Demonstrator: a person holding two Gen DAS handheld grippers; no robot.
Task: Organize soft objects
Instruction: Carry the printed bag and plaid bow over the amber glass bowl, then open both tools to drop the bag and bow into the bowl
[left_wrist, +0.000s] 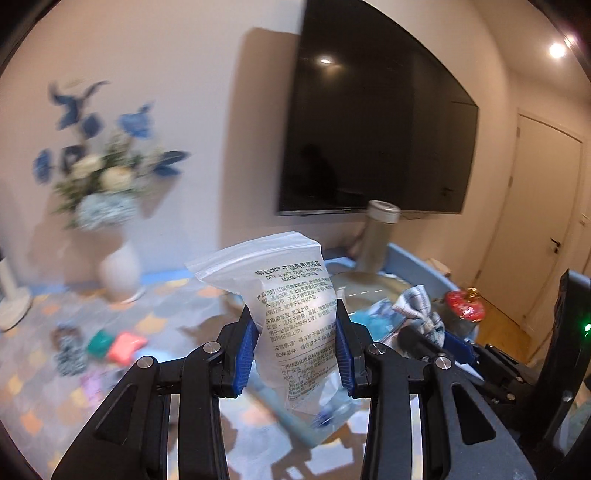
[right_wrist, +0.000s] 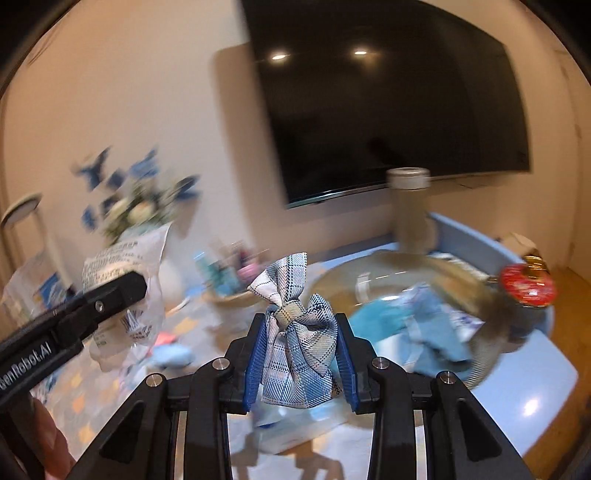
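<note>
The left gripper (left_wrist: 294, 347) is raised off the surface (left_wrist: 166, 325) and aimed level toward the wall, its jaws clenched on a clear plastic bag (left_wrist: 291, 314) printed with text. The bag stands upright between the blue pads (left_wrist: 245, 354), its sealed top above them and its lower end hanging below. In the right wrist view the same bag (right_wrist: 122, 291) shows in front of the flower vase (right_wrist: 147, 214), gripped by the other tool's black finger.

The right gripper (right_wrist: 300, 360) is also lifted and pointed toward the television (right_wrist: 388, 96), jaws closed on a blue plaid bow (right_wrist: 295, 332). The bow is pinched across its lower loops, with the knot just above the pads and one tail sticking up. From the left wrist view, the bow (left_wrist: 417, 306) sits just right of the bag, so the two grippers are held side by side, close together.

Beyond the bow lies a blue tray (right_wrist: 517, 376) with a glass lid (right_wrist: 369, 280), blue cloths (right_wrist: 406, 321) and a red ornament (right_wrist: 528, 286) at its far right rim. A metal cylinder (left_wrist: 376, 236) stands behind the tray, below the television. Left of the bag, small red and green soft pieces (left_wrist: 114, 345) lie blurred on the patterned surface.
</note>
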